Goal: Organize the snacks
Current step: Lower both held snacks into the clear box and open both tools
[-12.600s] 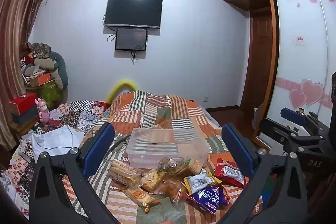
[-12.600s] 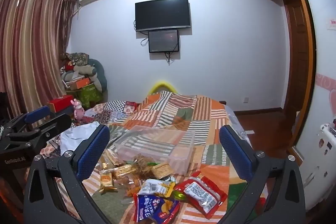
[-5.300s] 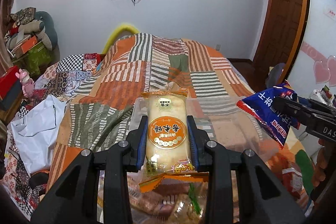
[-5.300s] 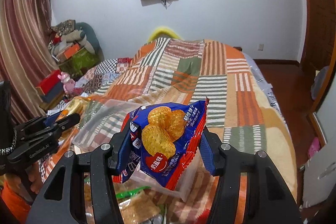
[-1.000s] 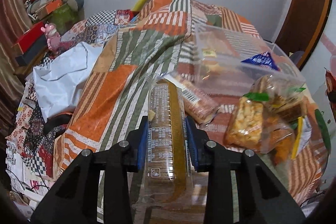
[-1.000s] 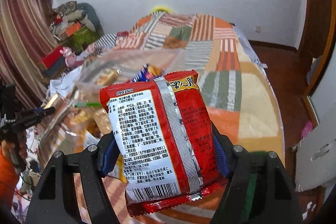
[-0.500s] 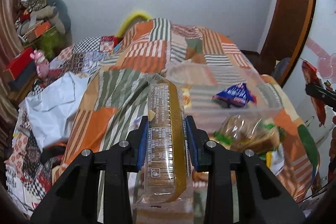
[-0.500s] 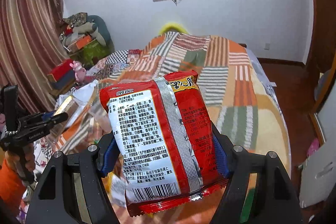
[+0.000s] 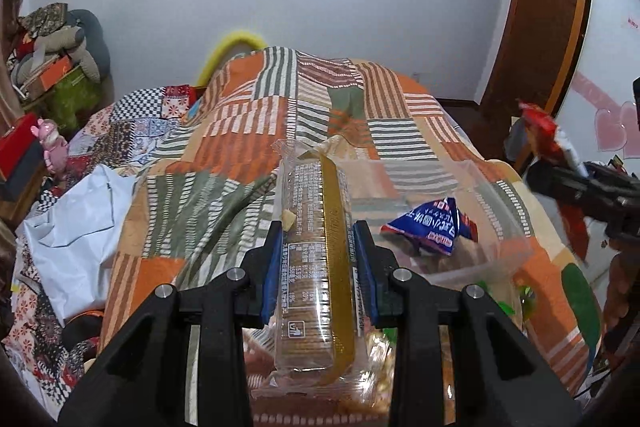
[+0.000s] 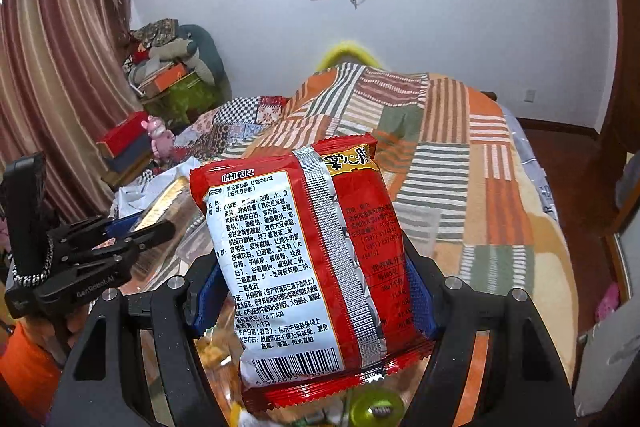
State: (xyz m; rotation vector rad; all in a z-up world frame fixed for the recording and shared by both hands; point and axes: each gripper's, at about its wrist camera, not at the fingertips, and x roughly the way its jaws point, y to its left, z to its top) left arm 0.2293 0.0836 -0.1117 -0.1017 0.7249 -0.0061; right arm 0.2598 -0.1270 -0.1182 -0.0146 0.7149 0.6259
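Observation:
My left gripper [image 9: 320, 259] is shut on a clear sleeve of brown biscuits [image 9: 316, 251] and holds it up over the near left part of the clear plastic box [image 9: 492, 187]. A blue snack bag [image 9: 432, 227] lies inside the box. My right gripper [image 10: 312, 291] is shut on a red noodle packet [image 10: 304, 259], back label facing me, held above the bed. The packet hides most of the box in the right wrist view. The left gripper with its sleeve shows at the left in the right wrist view [image 10: 132, 227]. The red packet shows at the right edge in the left wrist view [image 9: 544, 135].
Loose snack packs [image 9: 504, 303] lie on the patchwork bedspread [image 9: 248, 131] in front of the box. A white bag [image 9: 76, 227] lies at the bed's left edge. Boxes and a pink toy [image 9: 52, 143] stand left; a wooden door [image 9: 536, 27] is right.
My left gripper has lifted the biscuit sleeve off the bed and carried it toward the box. My right gripper has kept the red packet raised and tilted up a little.

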